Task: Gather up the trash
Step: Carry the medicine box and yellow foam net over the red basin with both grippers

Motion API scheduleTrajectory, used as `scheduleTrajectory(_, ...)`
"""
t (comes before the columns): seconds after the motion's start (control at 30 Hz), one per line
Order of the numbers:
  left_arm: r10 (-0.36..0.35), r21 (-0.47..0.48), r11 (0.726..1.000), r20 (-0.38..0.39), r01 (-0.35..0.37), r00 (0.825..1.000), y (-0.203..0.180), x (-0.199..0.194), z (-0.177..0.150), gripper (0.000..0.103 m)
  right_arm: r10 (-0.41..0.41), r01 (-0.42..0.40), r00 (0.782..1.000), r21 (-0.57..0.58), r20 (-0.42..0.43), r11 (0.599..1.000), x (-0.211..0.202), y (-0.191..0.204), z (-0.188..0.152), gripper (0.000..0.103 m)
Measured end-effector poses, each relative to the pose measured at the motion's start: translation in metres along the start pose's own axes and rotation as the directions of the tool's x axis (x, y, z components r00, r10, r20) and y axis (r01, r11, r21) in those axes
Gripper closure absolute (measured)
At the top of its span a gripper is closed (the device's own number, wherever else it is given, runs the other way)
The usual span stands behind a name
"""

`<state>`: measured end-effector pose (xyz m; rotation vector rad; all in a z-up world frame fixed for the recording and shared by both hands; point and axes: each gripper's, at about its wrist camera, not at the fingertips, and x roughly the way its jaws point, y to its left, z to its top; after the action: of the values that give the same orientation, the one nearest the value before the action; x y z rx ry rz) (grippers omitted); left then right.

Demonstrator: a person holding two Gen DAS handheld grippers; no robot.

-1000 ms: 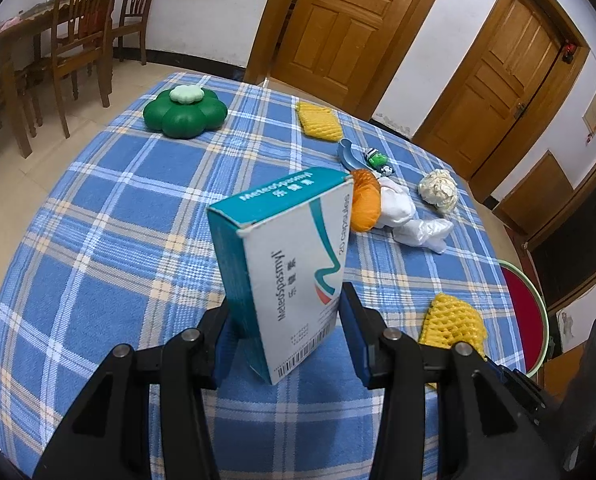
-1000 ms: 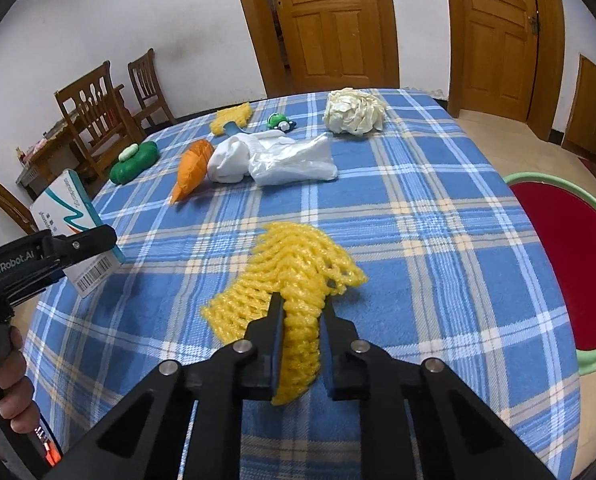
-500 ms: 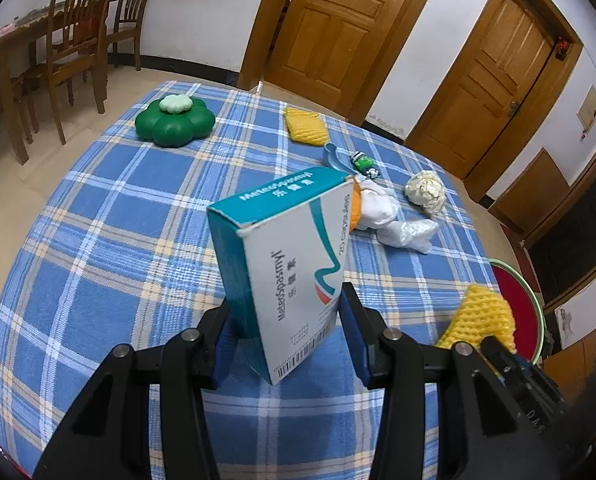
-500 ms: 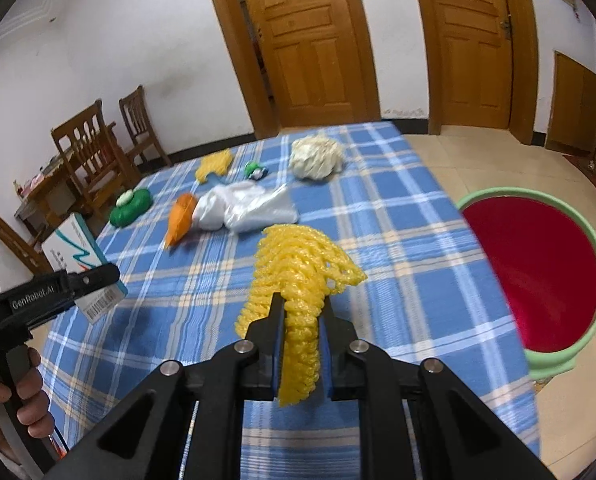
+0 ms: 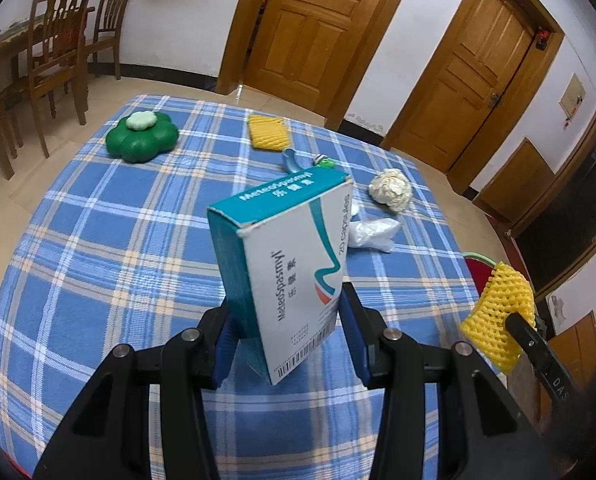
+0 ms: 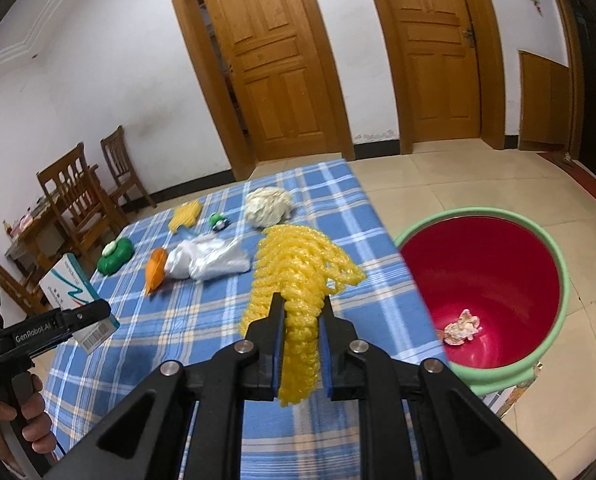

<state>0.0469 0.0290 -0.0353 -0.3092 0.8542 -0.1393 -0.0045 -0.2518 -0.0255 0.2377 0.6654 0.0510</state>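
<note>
doors (image 6: 274,68) | chairs (image 5: 64,44) | green flower-shaped container (image 5: 142,141) on checked tablecloth (image 5: 98,240)

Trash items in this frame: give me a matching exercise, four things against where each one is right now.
Things:
1. medicine box
2. yellow foam net
3. crumpled paper scrap
4. white plastic bag

Places:
A. lying on the checked tablecloth
B. clamped in the right gripper
C. at the bottom of the red bucket
D. clamped in the left gripper

Pairs: 1-D, 2-B, 3-C, 4-A
</note>
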Motion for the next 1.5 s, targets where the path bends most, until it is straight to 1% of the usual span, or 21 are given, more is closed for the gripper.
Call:
scheduleTrajectory(0.3,-0.04,0.032,0.999,-0.021,0.041,0.999,-0.025,0.004,0.005,0.056,-0.046,0.042,0.997,0.066,0.055,0.997,-0.015,-0.036,0.009,0.087)
scheduleTrajectory(0.57,-0.078,0.078,0.994,-0.036,0.081,0.996,-0.057,0.009,0.012,0.056,-0.098,0.086,0.991,0.127,0.089,0.988,-0.026,-0.069,0.016,0.087)
scheduleTrajectory(0.73,-0.096,0.124,0.987,-0.043,0.1,0.994,-0.082,0.013,0.015,0.056,-0.128,0.11,0.987,0.165,0.102,0.98,-0.03,-0.089,0.017,0.087)
scheduleTrajectory(1.07,-0.136,0.198,0.969,-0.084,0.15,0.987,-0.127,0.031,0.016,0.056,-0.187,0.159,0.977,0.233,0.1,0.959,-0.033,-0.126,0.014,0.087)
scheduleTrajectory(1.3,-0.155,0.245,0.952,-0.129,0.183,0.979,-0.156,0.054,0.014,0.056,-0.223,0.195,0.972,0.279,0.071,0.94,-0.029,-0.151,0.008,0.087)
scheduleTrajectory(1.5,-0.173,0.284,0.933,-0.177,0.219,0.969,-0.182,0.073,0.009,0.056,-0.243,0.218,0.969,0.302,0.048,0.928,-0.022,-0.167,0.002,0.086)
